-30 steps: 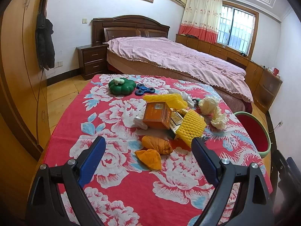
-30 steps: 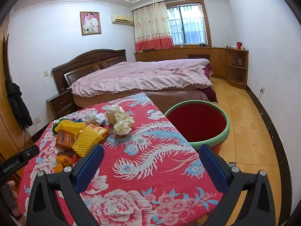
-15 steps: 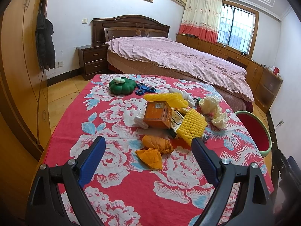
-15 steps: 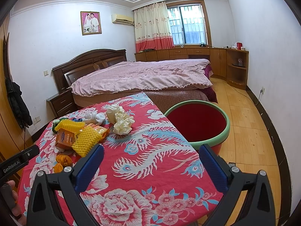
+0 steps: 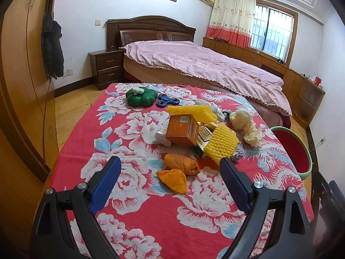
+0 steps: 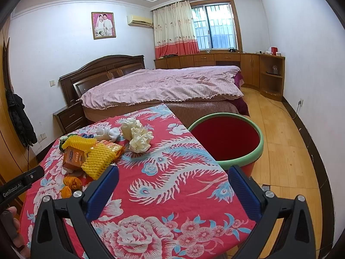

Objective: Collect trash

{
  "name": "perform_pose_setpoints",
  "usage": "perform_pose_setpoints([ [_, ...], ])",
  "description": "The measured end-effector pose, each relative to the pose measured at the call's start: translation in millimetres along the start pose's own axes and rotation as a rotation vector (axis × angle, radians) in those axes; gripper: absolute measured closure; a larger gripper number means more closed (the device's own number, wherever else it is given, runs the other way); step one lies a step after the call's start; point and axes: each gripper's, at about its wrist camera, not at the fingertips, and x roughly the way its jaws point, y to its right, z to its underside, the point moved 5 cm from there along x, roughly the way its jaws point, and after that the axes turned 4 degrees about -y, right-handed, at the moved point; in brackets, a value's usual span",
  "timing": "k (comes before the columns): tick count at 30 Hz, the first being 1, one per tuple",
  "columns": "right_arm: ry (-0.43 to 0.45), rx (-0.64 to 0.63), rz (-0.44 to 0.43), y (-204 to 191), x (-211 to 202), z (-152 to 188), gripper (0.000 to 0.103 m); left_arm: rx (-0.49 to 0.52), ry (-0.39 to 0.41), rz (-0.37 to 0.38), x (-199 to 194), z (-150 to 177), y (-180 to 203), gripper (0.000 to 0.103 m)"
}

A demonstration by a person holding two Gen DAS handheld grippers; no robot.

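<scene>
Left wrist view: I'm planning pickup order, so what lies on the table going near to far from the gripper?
Orange crumpled wrappers → orange box → yellow foam net → blue fidget spinner → green pumpkin-shaped toy.

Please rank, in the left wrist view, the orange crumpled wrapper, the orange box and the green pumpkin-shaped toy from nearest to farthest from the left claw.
1. Orange crumpled wrapper: just ahead of the left claw, between its fingers.
2. Orange box: mid-table, in the pile.
3. Green pumpkin-shaped toy: far end, left.
</scene>
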Motion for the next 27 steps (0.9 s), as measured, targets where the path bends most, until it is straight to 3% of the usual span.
perform_pose_setpoints([
  [13, -0.018, -0.022, 0.005, 0, 9, 7, 0.000, -0.009, -0.035, -0.012, 13, -5, -10, 0.011],
  [21, -0.091, -0.045, -0.033, -4, 30, -1, 0.000, 0.006, -0.070, -0.017, 31, -19, -11, 0.011],
  [27, -0.159, -0.049, -0.082, -11, 53, -13, 0.000, 0.021, -0.117, 0.031, 52, -29, 1, 0.011],
])
